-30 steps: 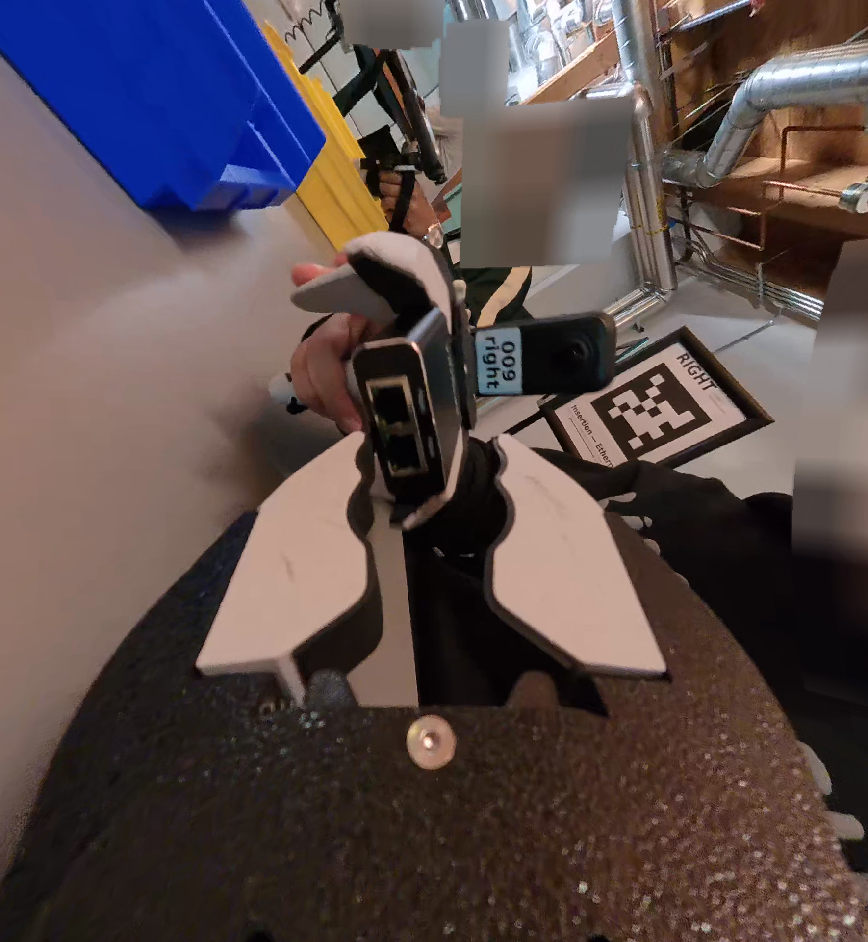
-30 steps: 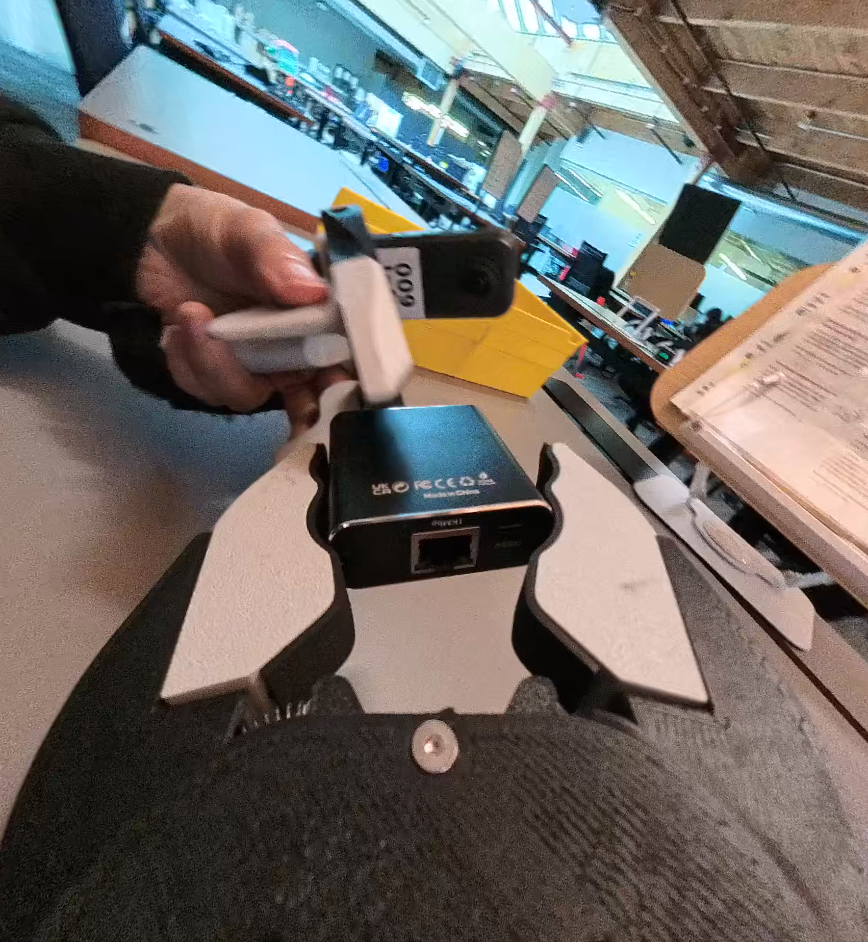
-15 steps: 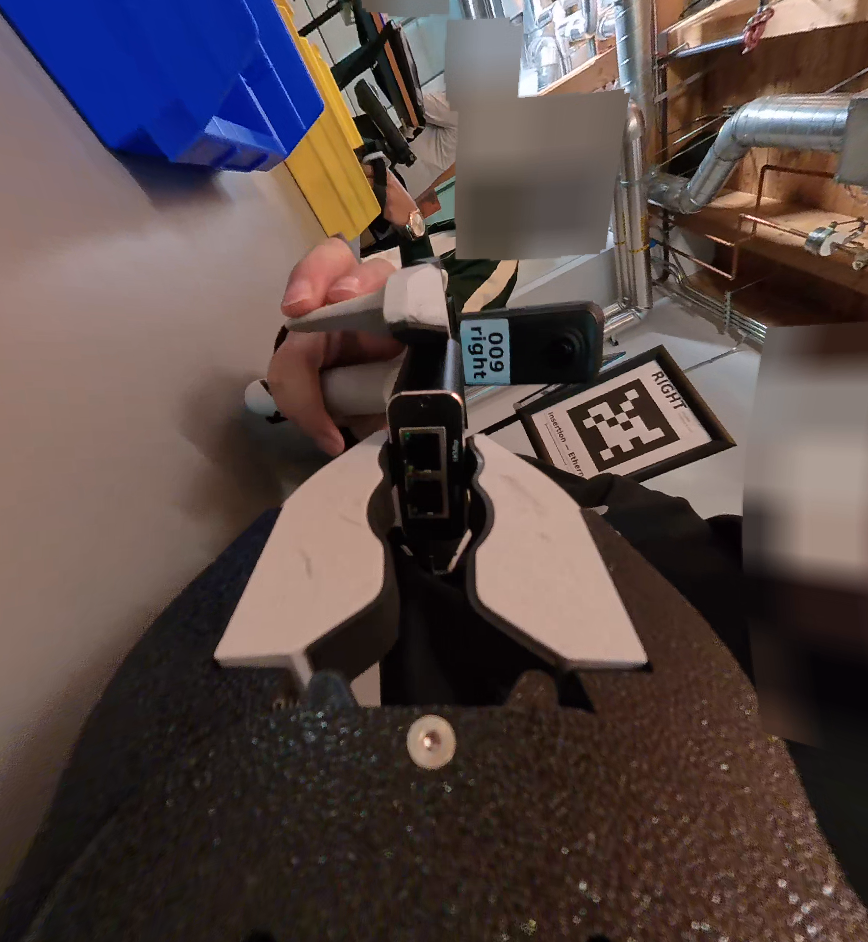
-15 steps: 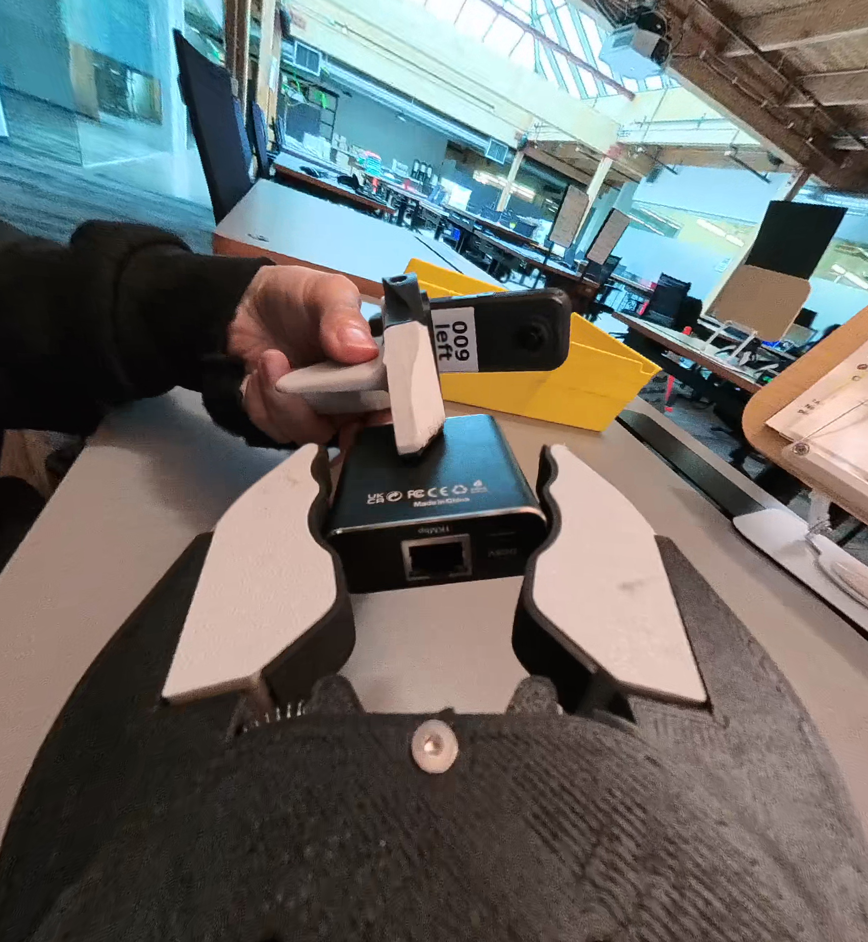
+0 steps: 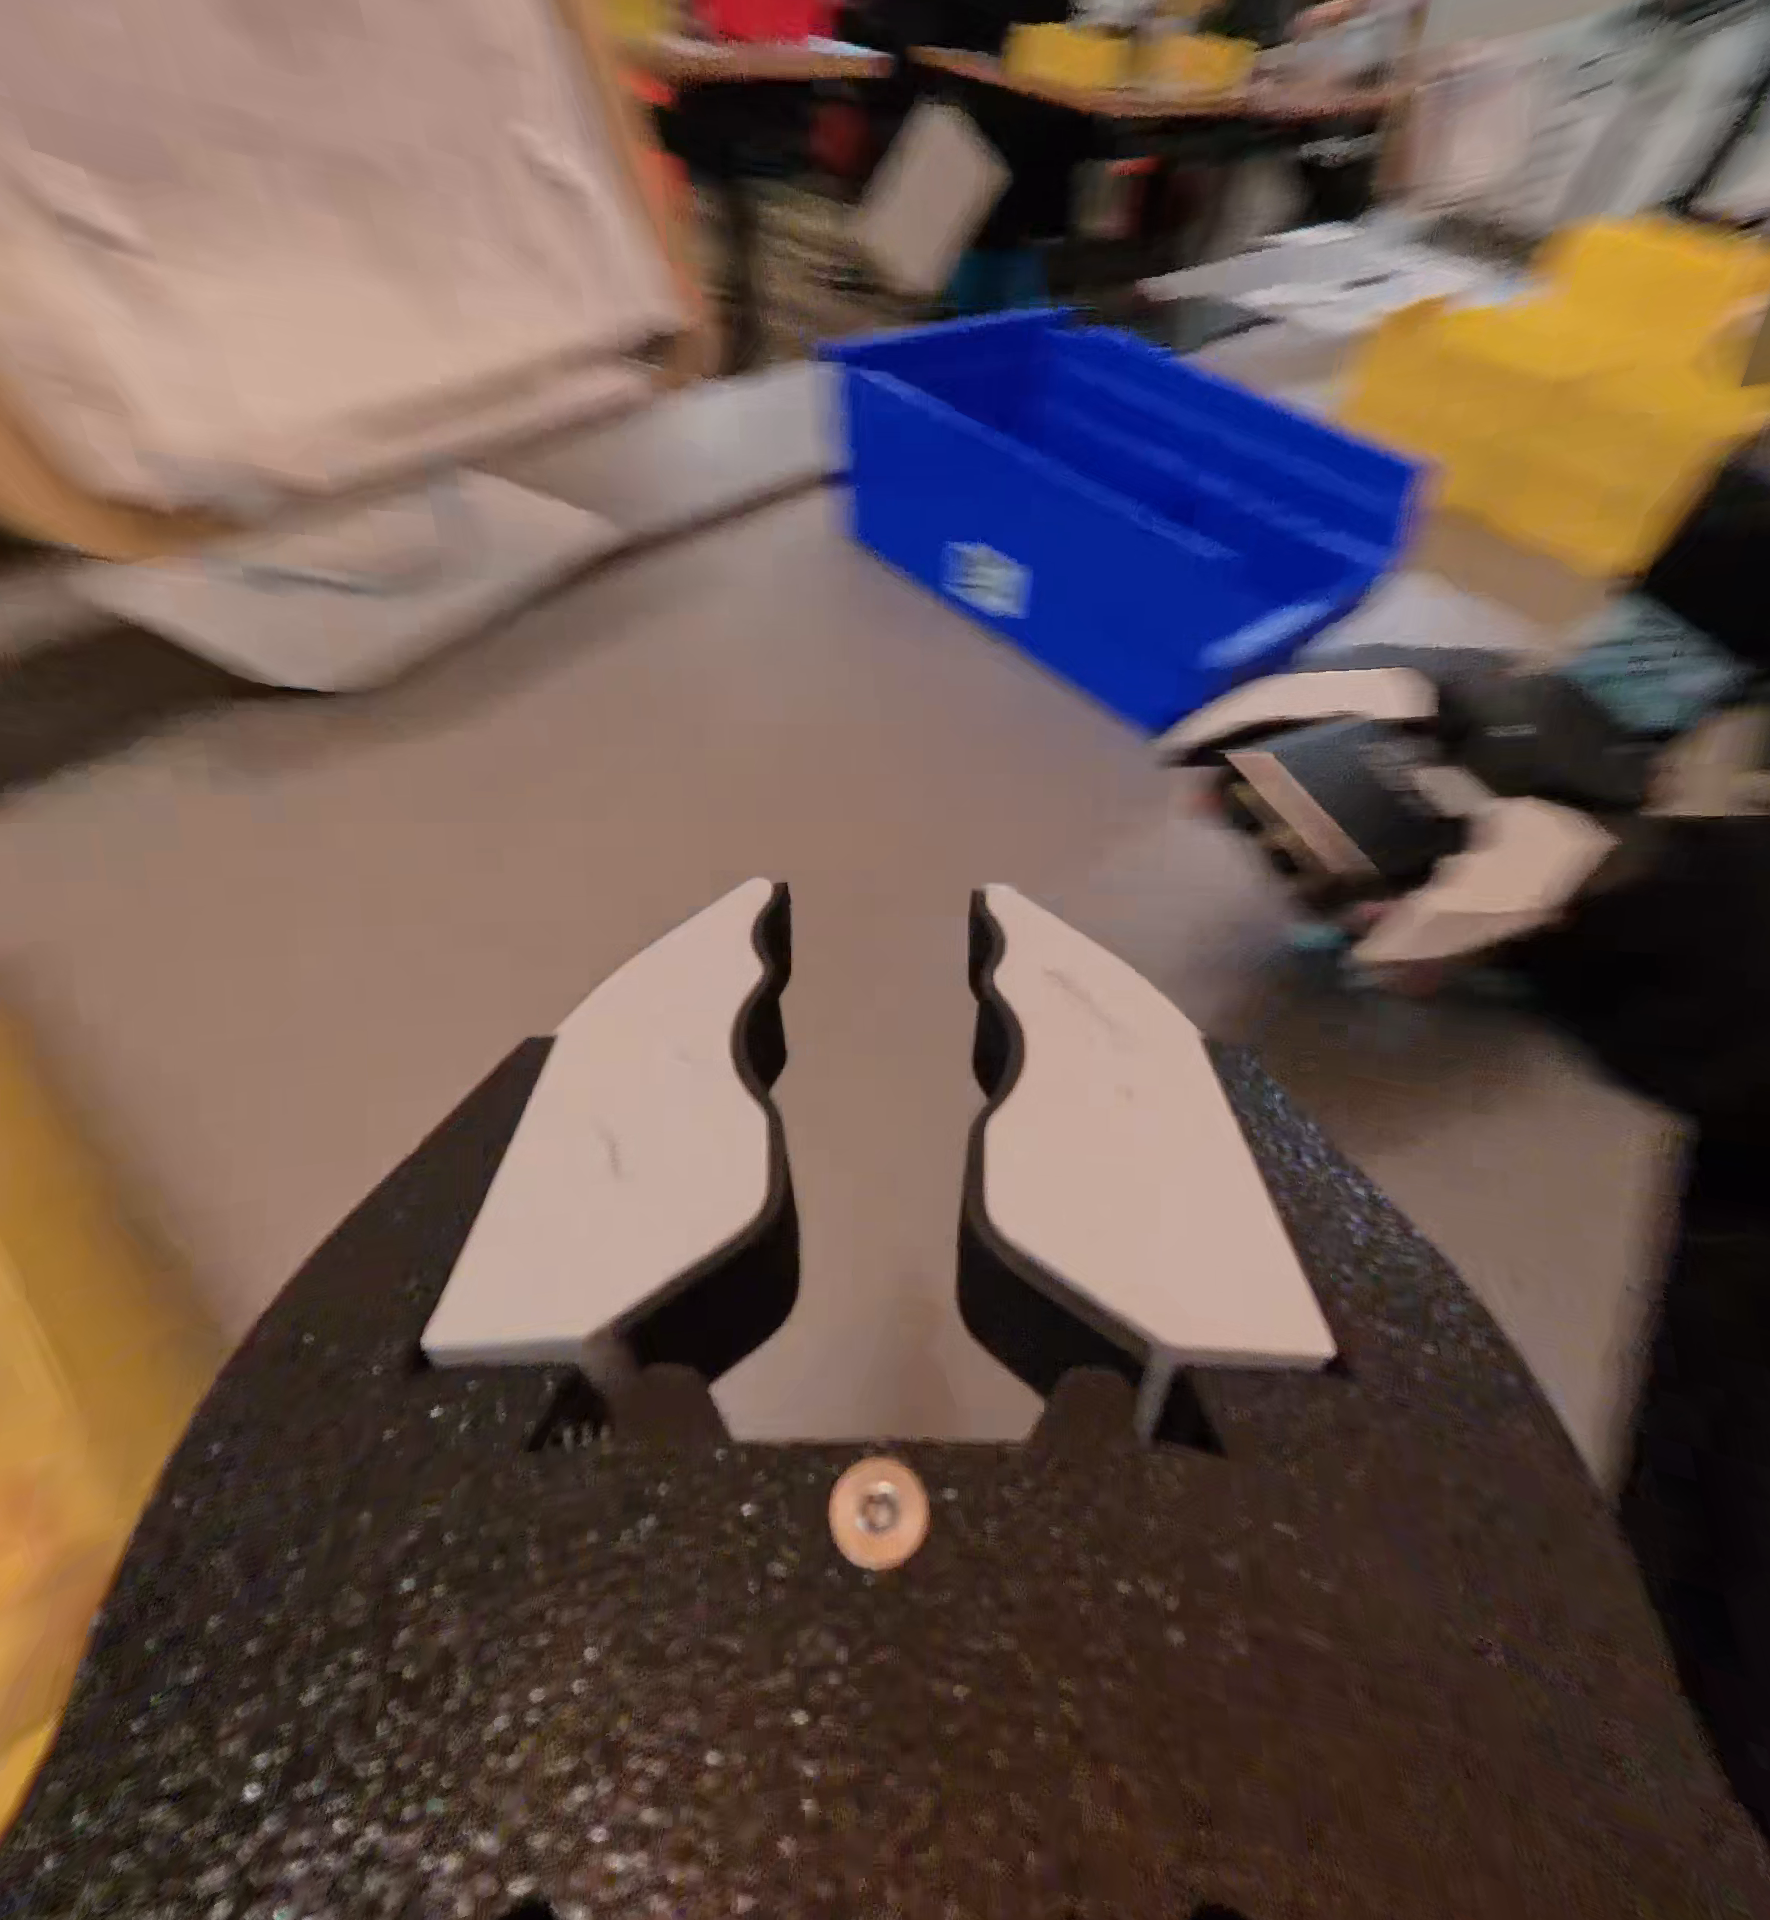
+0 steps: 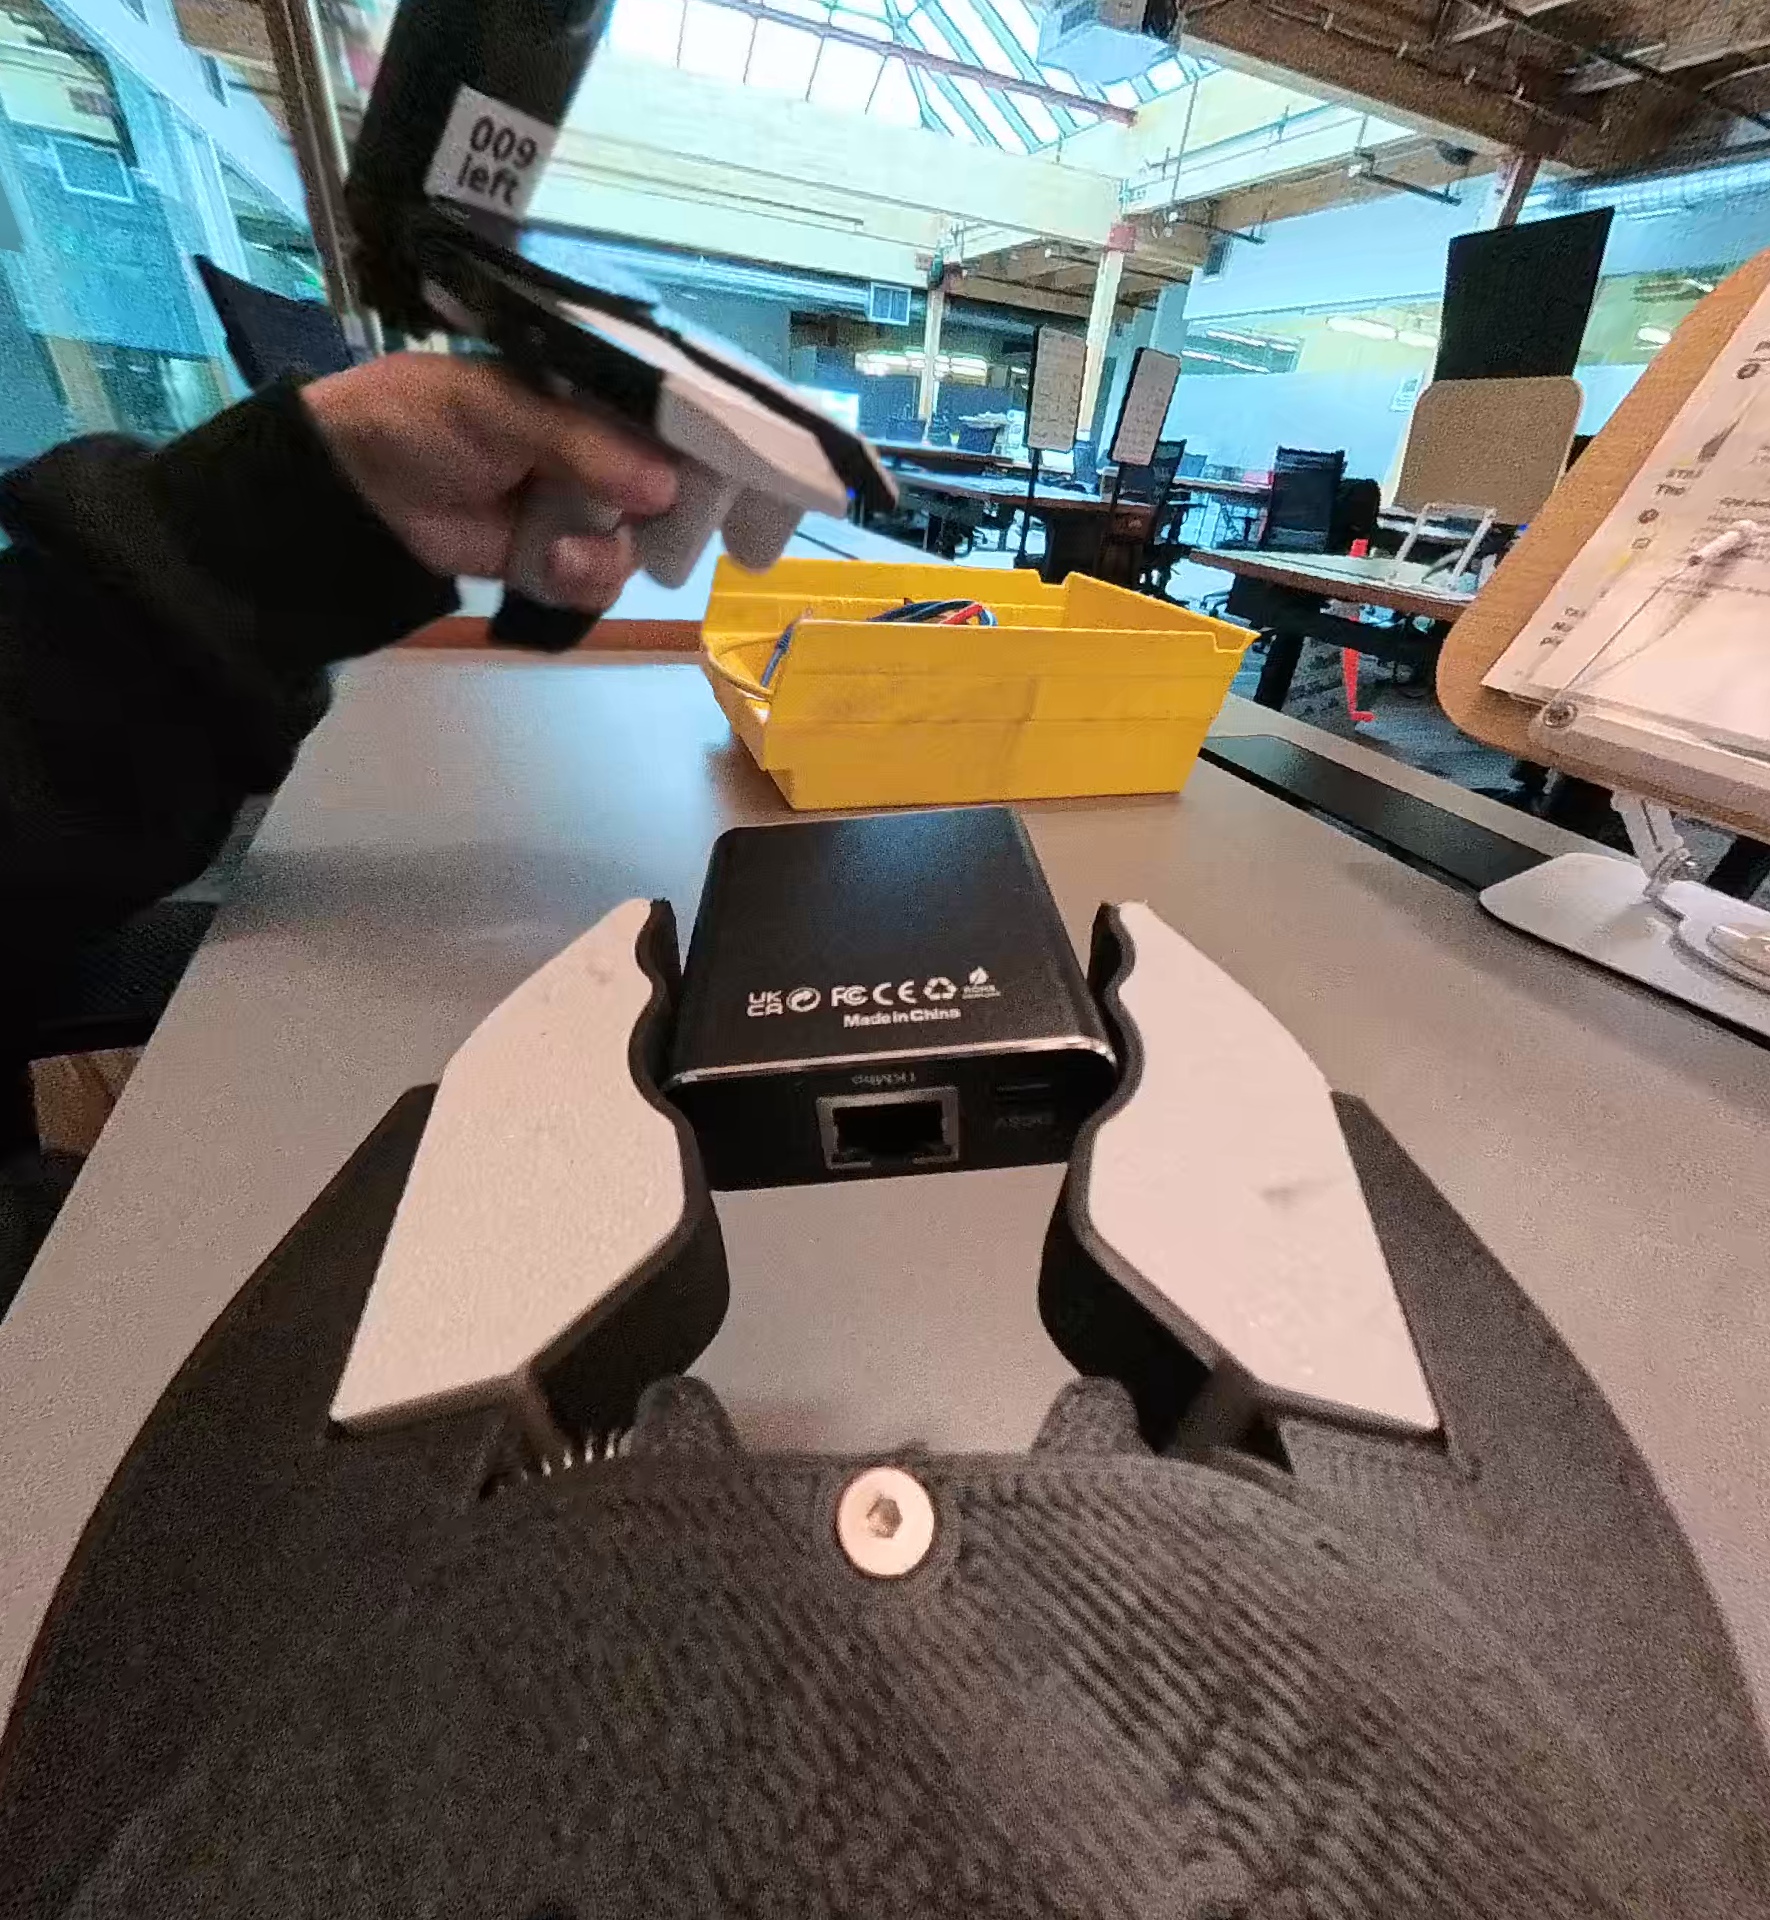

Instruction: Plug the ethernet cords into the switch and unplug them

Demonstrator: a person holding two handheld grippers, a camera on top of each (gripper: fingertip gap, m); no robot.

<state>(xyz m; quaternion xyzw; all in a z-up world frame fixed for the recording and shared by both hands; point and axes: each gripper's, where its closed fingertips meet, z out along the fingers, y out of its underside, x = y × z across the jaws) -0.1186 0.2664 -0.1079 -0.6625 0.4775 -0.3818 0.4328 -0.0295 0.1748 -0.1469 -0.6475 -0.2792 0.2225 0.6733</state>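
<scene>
Right wrist view: black, boxy switch [image 6: 886, 997].

Black textured hand-held gripper [image 6: 876, 1023] body w/ white fingers [image 6: 538, 1174], silver screw [image 6: 885, 1522], black sleeve [image 6: 122, 665]

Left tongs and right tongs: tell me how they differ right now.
The right tongs are shut on the black switch at table level; the left tongs are open and hold nothing. In the right wrist view the left tongs are raised in the air, tilted down toward the yellow bin, while the right tongs lie level along the table. Both have white fingers on black bodies.
</scene>
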